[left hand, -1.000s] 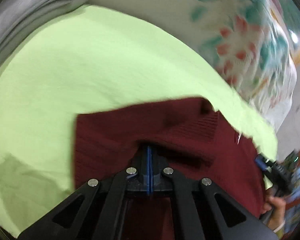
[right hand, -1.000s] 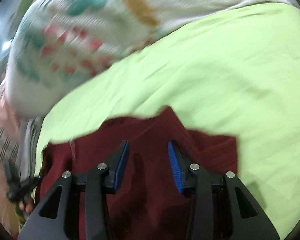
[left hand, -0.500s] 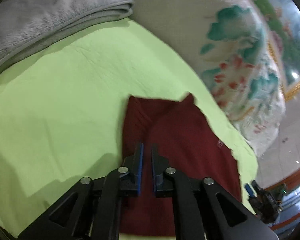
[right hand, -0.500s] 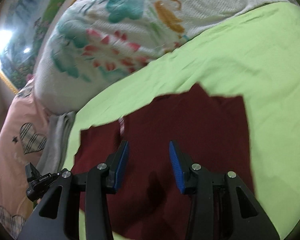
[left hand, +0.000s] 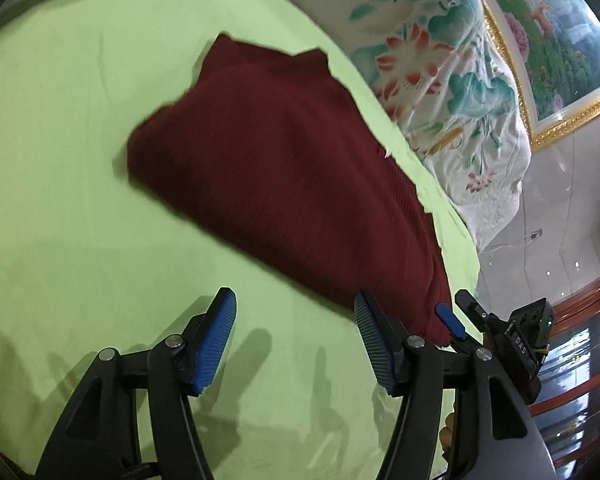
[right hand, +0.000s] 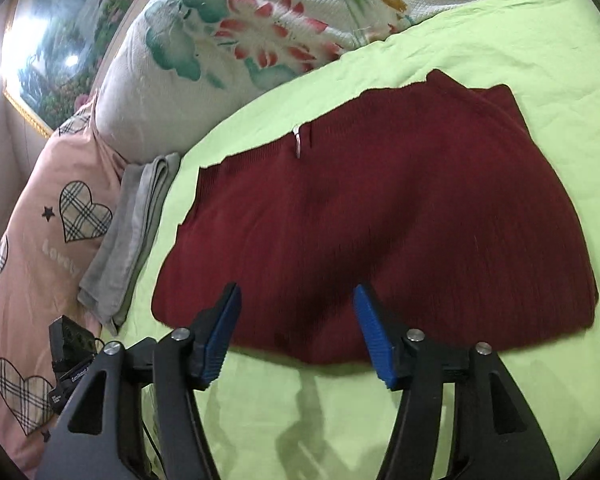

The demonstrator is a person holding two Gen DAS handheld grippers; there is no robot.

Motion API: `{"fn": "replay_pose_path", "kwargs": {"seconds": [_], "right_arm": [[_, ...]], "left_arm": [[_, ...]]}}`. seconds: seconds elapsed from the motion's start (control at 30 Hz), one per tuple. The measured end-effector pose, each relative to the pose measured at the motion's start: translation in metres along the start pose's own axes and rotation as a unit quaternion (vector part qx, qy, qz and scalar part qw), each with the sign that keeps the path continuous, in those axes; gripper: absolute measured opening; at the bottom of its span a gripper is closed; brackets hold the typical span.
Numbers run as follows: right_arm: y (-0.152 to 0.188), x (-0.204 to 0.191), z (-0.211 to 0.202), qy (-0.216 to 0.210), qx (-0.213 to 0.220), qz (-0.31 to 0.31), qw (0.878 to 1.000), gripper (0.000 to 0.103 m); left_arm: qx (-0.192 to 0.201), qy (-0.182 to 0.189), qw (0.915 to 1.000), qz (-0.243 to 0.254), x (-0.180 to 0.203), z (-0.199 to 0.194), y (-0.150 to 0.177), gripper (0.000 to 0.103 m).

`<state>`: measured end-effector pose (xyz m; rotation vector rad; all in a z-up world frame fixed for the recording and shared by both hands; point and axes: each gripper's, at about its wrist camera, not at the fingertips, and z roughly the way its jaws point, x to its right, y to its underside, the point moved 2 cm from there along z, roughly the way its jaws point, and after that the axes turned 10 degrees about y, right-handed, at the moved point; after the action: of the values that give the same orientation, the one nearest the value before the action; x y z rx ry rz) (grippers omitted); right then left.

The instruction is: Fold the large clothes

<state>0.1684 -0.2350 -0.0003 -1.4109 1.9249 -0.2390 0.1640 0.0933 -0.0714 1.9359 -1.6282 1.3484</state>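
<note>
A bed under a light green sheet carries a folded dark red knit garment at centre. A floral quilt lies at twelve o'clock, folded grey cloth at nine.

Each camera sits on a gripper and looks forward and down, close over the green sheet. Both see the folded red sweater, one from its left side, one from the front.

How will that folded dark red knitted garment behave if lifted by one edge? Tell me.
The folded dark red knitted garment will probably flop and unfold, since its soft ribbed layers lie loose. It looks fairly thick, so likely weighty for cloth. On the light green bedsheet, pushing would probably bunch it.
</note>
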Motion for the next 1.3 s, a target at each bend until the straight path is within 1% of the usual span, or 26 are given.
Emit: {"fn": "replay_pose_path", "kwargs": {"seconds": [0.1,0.2,0.27,0.33,0.37,0.4,0.47,0.53,0.63,0.7,0.77,0.87,0.9,0.93,0.97,1.0,1.03,1.07,1.13,1.17,1.23,1.3], "right_arm": [[0.004,0.000,-0.004,0.006,0.003,-0.006,1.000,0.066],[0.005,0.000,-0.005,0.009,0.010,-0.013,1.000,0.066],[0.003,0.000,-0.005,0.008,0.013,-0.014,1.000,0.066],[0.000,-0.001,-0.002,0.011,0.012,-0.015,1.000,0.055],[-0.002,-0.002,0.000,0.016,0.010,-0.016,1.000,0.044],[-0.005,-0.002,0.003,0.019,0.007,-0.015,1.000,0.038],[-0.011,-0.003,0.009,0.017,0.006,-0.008,1.000,0.033],[-0.017,-0.007,0.014,0.015,0.008,-0.009,1.000,0.032],[-0.030,-0.020,0.029,0.006,0.000,-0.023,1.000,0.026],[-0.040,-0.031,0.041,0.005,-0.003,-0.036,0.999,0.022],[-0.053,-0.041,0.056,-0.001,-0.008,-0.046,0.999,0.022],[-0.066,-0.044,0.086,0.025,-0.024,-0.055,0.998,0.022],[-0.066,-0.041,0.104,0.037,-0.050,-0.057,0.996,0.020],[-0.064,-0.037,0.119,0.040,-0.071,-0.054,0.995,0.020],[-0.063,-0.032,0.126,0.028,-0.065,-0.046,0.996,0.018],[-0.064,-0.027,0.128,0.017,-0.061,-0.037,0.997,0.017],[-0.065,-0.024,0.128,0.008,-0.067,-0.027,0.997,0.017],[-0.065,-0.022,0.127,0.001,-0.072,-0.019,0.997,0.017],[-0.064,-0.021,0.127,0.000,-0.074,-0.024,0.997,0.017],[-0.063,-0.020,0.127,-0.003,-0.075,-0.022,0.997,0.017],[-0.064,-0.018,0.128,-0.010,-0.079,-0.015,0.997,0.017],[-0.065,-0.015,0.129,-0.020,-0.083,-0.009,0.996,0.017]], "left_arm": [[0.003,-0.002,1.0000,-0.007,-0.001,0.005,-0.001,0.063],[0.010,-0.003,0.9999,-0.013,-0.003,0.011,-0.008,0.067],[0.012,-0.006,0.9997,-0.021,-0.007,0.016,-0.013,0.067],[0.019,-0.005,0.9994,-0.029,-0.010,0.020,-0.017,0.067],[0.024,-0.005,0.9992,-0.031,-0.011,0.021,-0.020,0.067],[0.029,-0.007,0.9990,-0.034,-0.011,0.023,-0.023,0.067],[0.042,-0.008,0.9983,-0.040,-0.014,0.026,-0.031,0.067],[0.054,-0.006,0.9972,-0.052,-0.018,0.029,-0.040,0.067],[0.070,-0.002,0.9953,-0.067,-0.023,0.034,-0.053,0.067],[0.076,-0.005,0.9949,-0.066,-0.022,0.038,-0.061,0.067],[0.080,-0.008,0.9948,-0.063,-0.021,0.042,-0.066,0.067],[0.087,-0.009,0.9943,-0.060,-0.020,0.045,-0.071,0.064],[0.089,-0.010,0.9942,-0.059,-0.020,0.045,-0.072,0.059],[0.090,-0.012,0.9943,-0.056,-0.020,0.046,-0.074,0.050],[0.088,-0.012,0.9947,-0.051,-0.020,0.048,-0.077,0.042],[0.085,-0.010,0.9952,-0.048,-0.020,0.051,-0.079,0.027],[0.084,-0.005,0.9955,-0.044,-0.018,0.052,-0.082,0.019],[0.087,-0.004,0.9956,-0.034,-0.014,0.053,-0.086,0.019],[0.092,-0.002,0.9957,-0.013,-0.003,0.053,-0.089,0.014],[0.095,0.000,0.9954,0.002,0.008,0.051,-0.091,0.013],[0.101,0.015,0.9942,0.033,0.031,0.048,-0.093,0.012],[0.099,0.037,0.9920,0.070,0.061,0.046,-0.094,0.012]]}}
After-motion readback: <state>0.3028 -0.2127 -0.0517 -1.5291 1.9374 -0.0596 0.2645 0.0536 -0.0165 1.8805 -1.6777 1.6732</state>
